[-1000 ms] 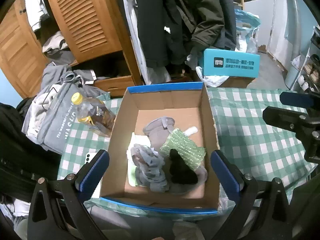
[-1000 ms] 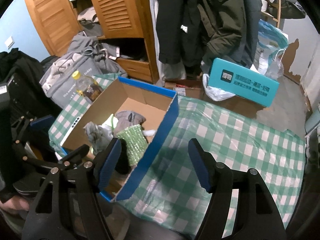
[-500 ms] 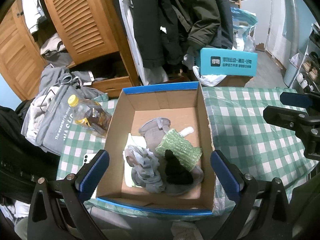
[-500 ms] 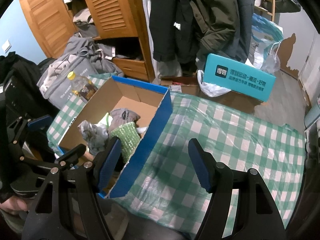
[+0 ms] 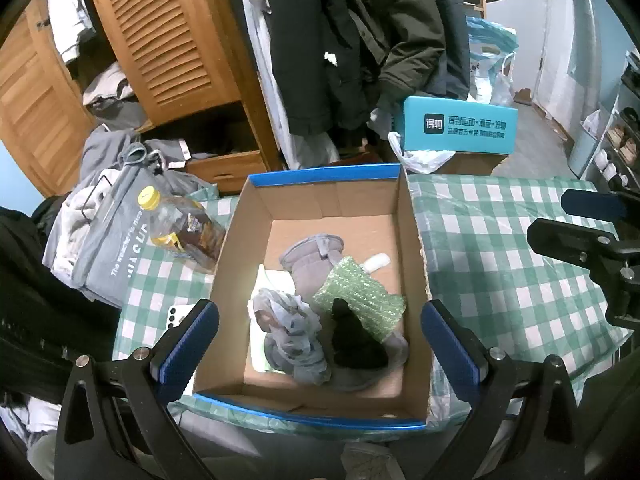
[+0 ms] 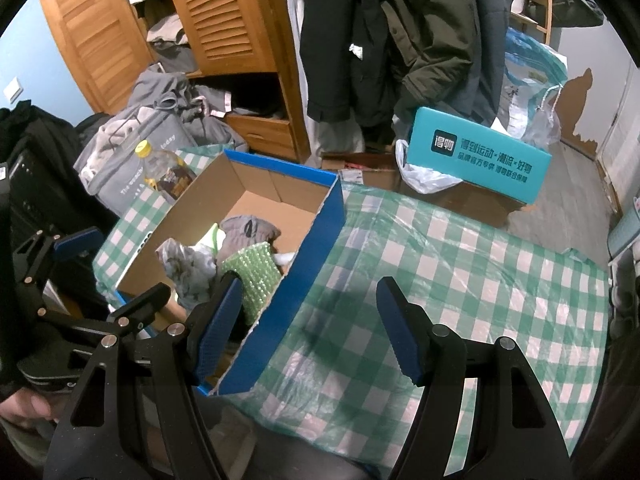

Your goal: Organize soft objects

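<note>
A cardboard box point(image 5: 324, 172) with a blue rim stands on a green checked tablecloth point(image 6: 460, 280). Inside lie a grey glove point(image 5: 312, 256), a green bubbly pad point(image 5: 360, 296), a black cloth point(image 5: 354, 340) and a crumpled grey patterned cloth point(image 5: 288, 320), over something pale. My left gripper point(image 5: 316, 316) hovers above the box's near end, open and holding nothing. My right gripper point(image 6: 310, 292) is open too, over the box's blue right wall point(image 6: 304, 280), with nothing gripped. It also shows at the right edge of the left wrist view point(image 5: 580, 224).
A yellow-capped bottle point(image 5: 180, 228) and a white phone point(image 5: 176, 314) lie left of the box, beside a grey tote bag point(image 5: 108, 248). Behind the table are a teal carton point(image 5: 460, 128), hanging coats point(image 5: 360, 40) and a wooden wardrobe point(image 5: 168, 40).
The right wrist view has drifted slightly, so the box sits a little further left in it. Both grippers stay open and the things in the box have not moved.
</note>
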